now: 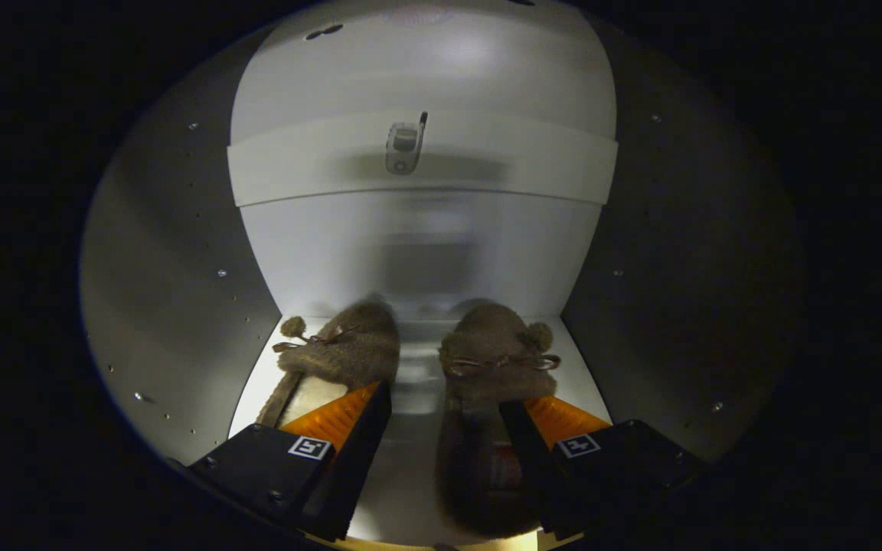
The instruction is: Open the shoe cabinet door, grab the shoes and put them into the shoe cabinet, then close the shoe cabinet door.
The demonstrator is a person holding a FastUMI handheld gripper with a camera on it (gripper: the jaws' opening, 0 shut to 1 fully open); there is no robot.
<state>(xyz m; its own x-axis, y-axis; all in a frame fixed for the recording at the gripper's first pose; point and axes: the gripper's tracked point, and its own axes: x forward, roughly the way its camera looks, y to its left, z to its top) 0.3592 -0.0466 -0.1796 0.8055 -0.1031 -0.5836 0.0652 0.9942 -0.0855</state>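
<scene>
Spread fingers of the gripper (445, 405) are held apart, pinching nothing. Two fuzzy brown shoes (426, 360) with pom-pom bows are seen side by side on the smooth white cabinet (426, 252) floor, one partly between the fingers, the other beside the left finger.

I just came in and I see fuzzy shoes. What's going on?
A hand-held tool is reaching into a shoe cabinet. Two fuzzy brown slippers sit side by side on the cabinet floor, toes toward the back wall. The tool's fingers are spread open, one over each slipper, gripping nothing. So the slippers look put away, and the door is not closed yet.
</scene>
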